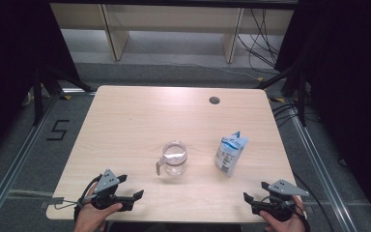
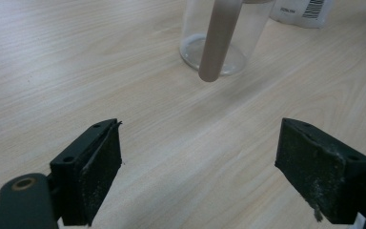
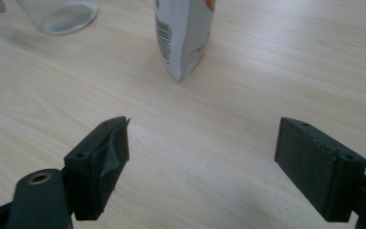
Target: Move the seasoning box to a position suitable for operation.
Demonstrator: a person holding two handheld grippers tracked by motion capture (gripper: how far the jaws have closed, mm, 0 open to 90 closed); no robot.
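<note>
From the high view, the glass pitcher [image 1: 174, 158] stands near the middle of the table [image 1: 125, 121], the pouch [image 1: 231, 153] upright just to its right, apart from it. The left gripper [image 1: 131, 186] and right gripper [image 1: 253, 191] sit at the near edge, jaws spread, holding nothing; bare wood lies between them and both things.

In the left gripper view, the pitcher [image 2: 219, 38] stands ahead, handle toward the jaws, open tabletop before it.

In the right gripper view, the pouch [image 3: 186, 33] stands ahead beyond bare wood.
</note>
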